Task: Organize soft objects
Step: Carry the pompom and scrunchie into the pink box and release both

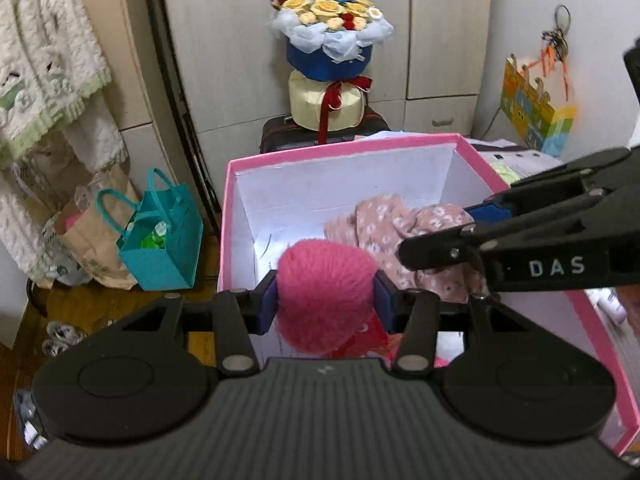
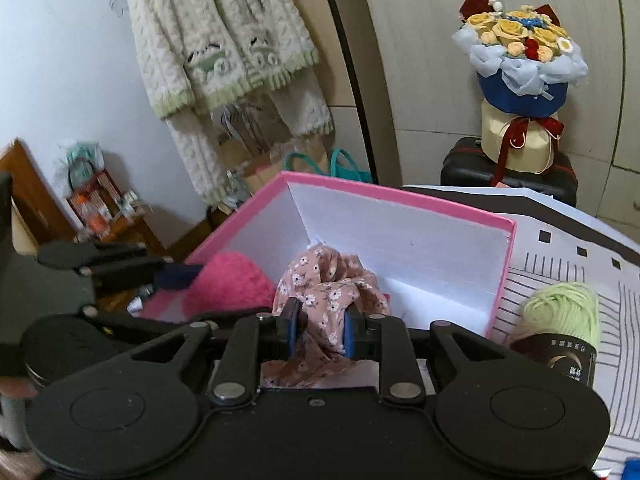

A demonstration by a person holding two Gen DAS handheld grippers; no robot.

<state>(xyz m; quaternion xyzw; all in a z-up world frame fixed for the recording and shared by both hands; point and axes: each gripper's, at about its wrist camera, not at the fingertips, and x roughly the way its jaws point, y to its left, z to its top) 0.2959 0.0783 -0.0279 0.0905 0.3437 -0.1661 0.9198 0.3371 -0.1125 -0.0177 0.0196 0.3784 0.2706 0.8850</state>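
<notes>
- Left wrist view, far left of the left gripper (image 1: 325, 300): a cream fleece garment (image 1: 44, 60) hangs on the wall, and below it a brown paper bag (image 1: 86, 248) and a teal tote bag (image 1: 164, 248) stand on the wooden floor, well apart from the fingers.
- Straight ahead of that gripper: its jaws stand about half open and press from both sides on a pink fluffy pompom (image 1: 326, 292), which bulges past the blue pads and hangs over the near wall of the pink box (image 1: 400, 145) (white inside).
- Beyond the box stands a flower bouquet (image 1: 332, 36) on a dark suitcase (image 1: 280, 136).
- To the right of the left gripper: the right gripper (image 1: 448, 236) reaches in from the side over the box, with the floral pink cloth (image 1: 384, 220) bunched at its tips.
- Right wrist view, to the left of the right gripper (image 2: 320, 328): the left gripper (image 2: 176, 276) comes in with the pompom (image 2: 230, 284) at its tip, over the box's left wall (image 2: 224, 240).
- Between the right gripper's pads: the floral cloth (image 2: 324, 292), gathered into a fold, rising ahead of the jaws and trailing below them into the box. The jaws are narrow, though whether the pads still pinch the fabric or only flank it I cannot tell.
- To the right of that gripper, outside the box: a ball of pale green yarn (image 2: 560, 312) with a dark label lies on a printed paper sheet (image 2: 560, 240), near the box's right wall.
</notes>
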